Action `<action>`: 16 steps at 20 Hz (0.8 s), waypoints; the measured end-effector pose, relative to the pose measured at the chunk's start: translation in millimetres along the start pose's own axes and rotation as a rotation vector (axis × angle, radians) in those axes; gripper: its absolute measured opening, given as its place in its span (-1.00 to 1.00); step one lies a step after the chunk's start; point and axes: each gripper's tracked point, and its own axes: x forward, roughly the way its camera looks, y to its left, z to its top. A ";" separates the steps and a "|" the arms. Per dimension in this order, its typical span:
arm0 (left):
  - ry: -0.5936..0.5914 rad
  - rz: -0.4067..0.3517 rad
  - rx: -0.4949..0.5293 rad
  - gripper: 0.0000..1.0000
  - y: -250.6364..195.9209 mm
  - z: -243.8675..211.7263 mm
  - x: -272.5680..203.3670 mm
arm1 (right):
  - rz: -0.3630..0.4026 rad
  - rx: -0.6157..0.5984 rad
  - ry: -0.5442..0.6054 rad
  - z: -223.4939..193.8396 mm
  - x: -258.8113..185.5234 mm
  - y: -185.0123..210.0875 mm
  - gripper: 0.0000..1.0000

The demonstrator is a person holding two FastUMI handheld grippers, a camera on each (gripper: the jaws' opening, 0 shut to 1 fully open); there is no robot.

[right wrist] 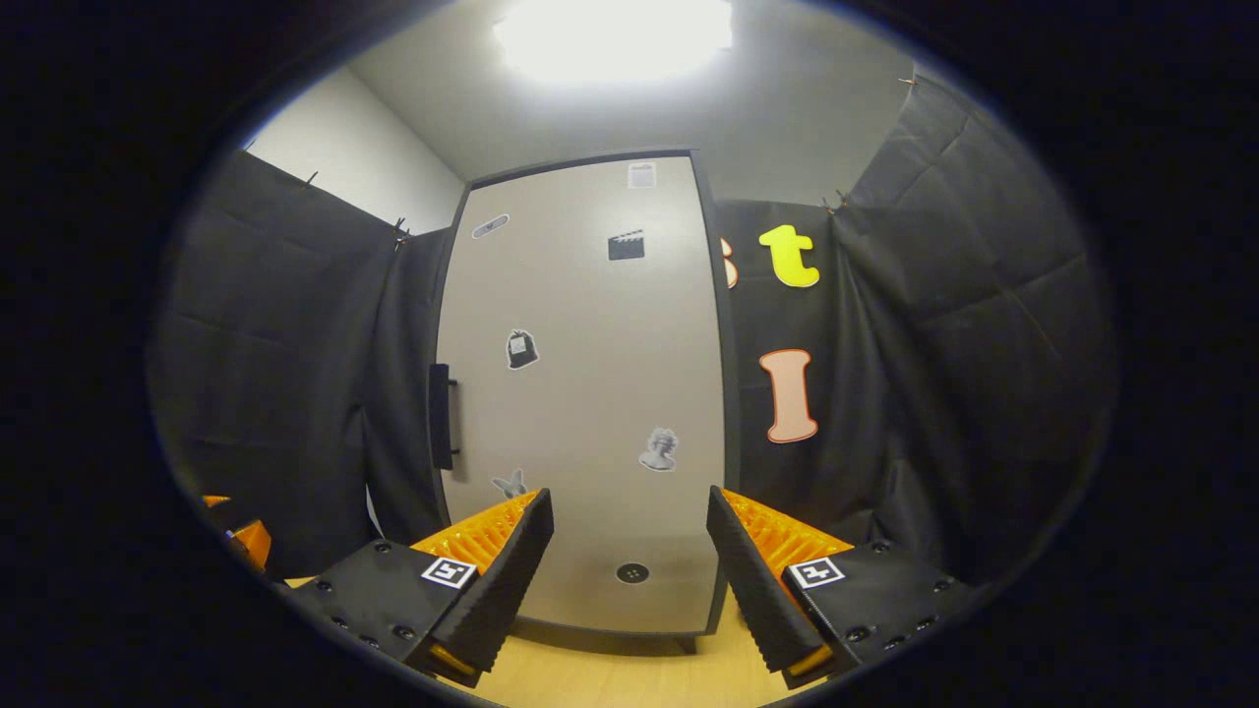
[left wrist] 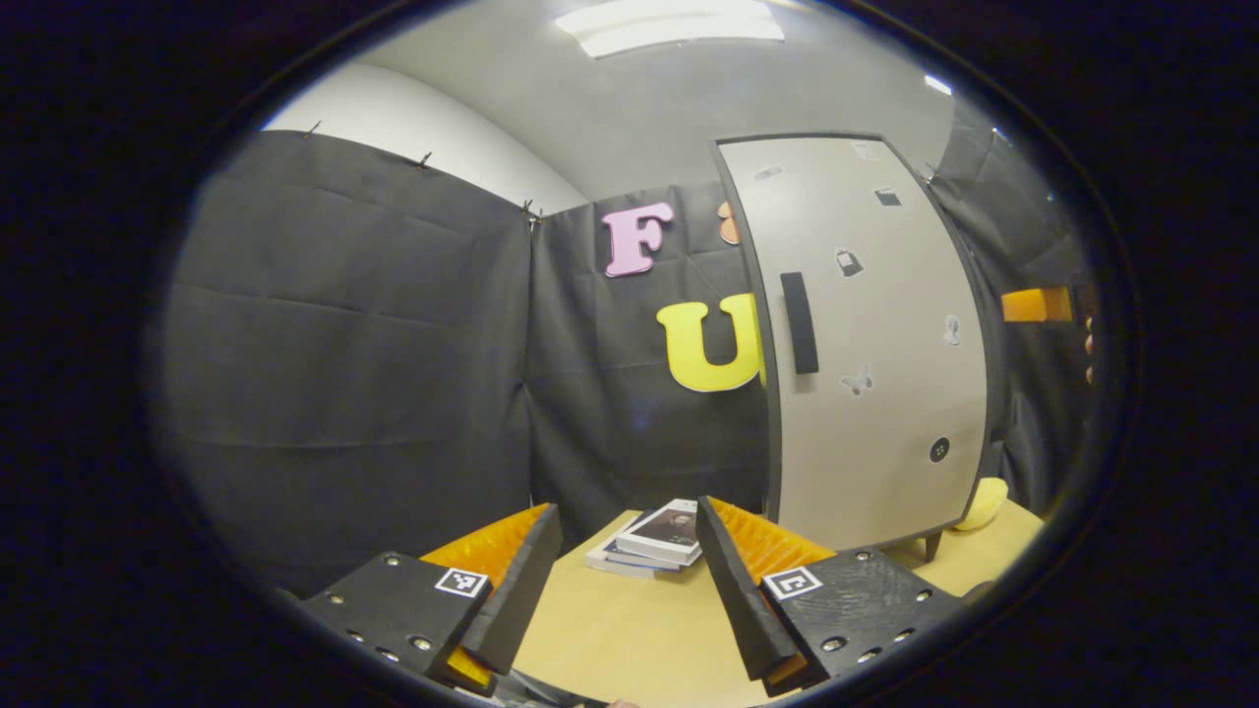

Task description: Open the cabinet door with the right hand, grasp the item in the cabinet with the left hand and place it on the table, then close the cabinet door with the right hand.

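Left gripper (left wrist: 625, 580): fingers spread wide apart, nothing between them; it hangs over the table.
Right gripper (right wrist: 629, 570): fingers spread wide apart, nothing held; it faces the cabinet door straight on.
Cabinet door (right wrist: 590, 393): shut, pale grey with a dark edge, standing upright beyond the right gripper's fingers and reaching up between them; in the left gripper view the door (left wrist: 866, 344) stands beyond and to the right of the right finger.
Door handle (right wrist: 440, 416): a dark upright bar on the door's left edge, above and beyond the right gripper's left finger, well apart from it; in the left gripper view the handle (left wrist: 799, 323) sits above the right finger.
Stickers: several small ones scattered over the door face.
Item in the cabinet: behind the shut door, so cannot tell what or where it is.
Table (left wrist: 629, 629): light wood, under the left gripper's fingers and running up to the cabinet's foot.
Books (left wrist: 654, 539): a small flat stack on the table, just beyond the gap between the left gripper's fingers, nearer the right one.
Yellow object (left wrist: 987, 500): rounded, on the table beside the cabinet's right bottom corner, far right of the fingers; too small to tell what it is.
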 end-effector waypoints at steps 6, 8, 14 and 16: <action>-0.010 0.031 0.019 0.72 70.9 -9.2 23.3 | 0.023 -0.004 -0.022 30.4 44.7 69.4 0.98; -0.008 0.041 0.017 0.66 92.7 -14.1 27.9 | 0.021 -0.015 -0.021 34.9 60.1 87.3 0.98; 0.004 0.068 0.029 0.66 145.9 -33.3 39.4 | 0.038 0.004 0.040 27.6 95.8 139.0 0.98; 0.010 0.075 0.024 0.66 158.0 -40.1 42.7 | 0.047 0.011 0.066 22.2 109.3 153.0 0.99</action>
